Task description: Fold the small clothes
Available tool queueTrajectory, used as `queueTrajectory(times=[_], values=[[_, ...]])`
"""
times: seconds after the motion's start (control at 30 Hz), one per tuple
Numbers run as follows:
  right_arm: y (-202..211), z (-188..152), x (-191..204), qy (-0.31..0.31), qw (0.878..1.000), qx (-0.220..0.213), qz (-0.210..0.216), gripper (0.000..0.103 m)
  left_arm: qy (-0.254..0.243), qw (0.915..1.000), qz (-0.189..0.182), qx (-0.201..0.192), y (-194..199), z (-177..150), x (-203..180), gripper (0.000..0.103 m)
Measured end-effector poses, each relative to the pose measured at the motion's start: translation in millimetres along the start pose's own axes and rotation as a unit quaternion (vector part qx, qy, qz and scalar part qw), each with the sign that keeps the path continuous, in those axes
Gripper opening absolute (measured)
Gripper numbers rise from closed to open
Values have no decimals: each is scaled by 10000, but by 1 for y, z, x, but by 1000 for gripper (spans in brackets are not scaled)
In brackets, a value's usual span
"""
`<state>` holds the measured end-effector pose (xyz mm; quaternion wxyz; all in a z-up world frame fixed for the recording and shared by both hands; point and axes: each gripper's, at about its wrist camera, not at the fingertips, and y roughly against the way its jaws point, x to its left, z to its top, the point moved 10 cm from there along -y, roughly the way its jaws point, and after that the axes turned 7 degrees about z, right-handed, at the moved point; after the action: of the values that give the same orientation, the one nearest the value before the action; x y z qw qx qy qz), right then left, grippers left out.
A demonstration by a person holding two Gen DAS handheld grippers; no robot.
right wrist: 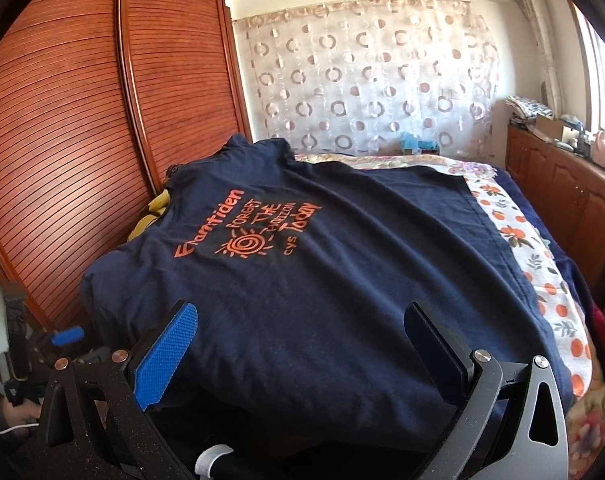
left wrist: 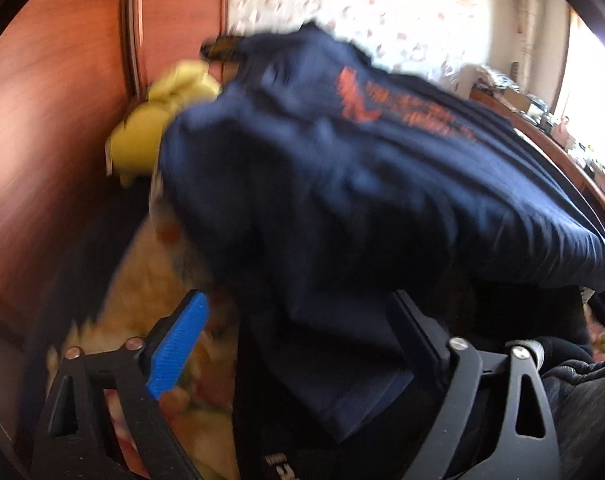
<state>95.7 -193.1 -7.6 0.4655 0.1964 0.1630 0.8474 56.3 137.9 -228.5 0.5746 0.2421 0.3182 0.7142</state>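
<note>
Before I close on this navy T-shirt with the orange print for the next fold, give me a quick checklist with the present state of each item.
1. Navy T-shirt with orange print lies spread on the floral bedspread: ok.
2. Left gripper open, shirt cloth between its fingers: ok.
3. Left pads pressing on the cloth: cannot tell, blurred.
4. Right gripper open above the near hem: ok.
5. Yellow garment apart from the shirt: not ok, the shirt overlaps it.
</note>
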Motion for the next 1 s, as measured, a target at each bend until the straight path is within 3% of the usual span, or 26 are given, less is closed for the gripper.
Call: queueTrajectory(times=[0.13,0.23,0.47,0.63,0.8,0.9,0.97,1.0], values=[[3,-2,1,53,10000,-4,-2,103,263,9981,-149,544,-16,-30,0,76],[7,-1,0,69,10000,-57,-33,103,362,9964,-301,699,-20,-42,-5,71],[-4,0,10,145,9998,-87,-76,103,804,9879,-573,1195,-28,-58,-7,69],[-4,1,11,167,9998,-92,-87,103,936,9844,-699,1313,-24,-60,-13,69],[-4,0,11,161,9998,-63,-82,103,1046,9816,-952,1283,-22,-54,-19,52],[-4,1,11,165,9998,-92,-79,103,1097,9808,-1049,1221,-23,-50,-16,35],[-3,1,10,163,9998,-104,-71,103,1000,9823,-1069,1170,-20,-46,-16,15],[-3,1,10,163,9998,-106,-66,103,984,9821,-1113,1161,-18,-45,-15,10]])
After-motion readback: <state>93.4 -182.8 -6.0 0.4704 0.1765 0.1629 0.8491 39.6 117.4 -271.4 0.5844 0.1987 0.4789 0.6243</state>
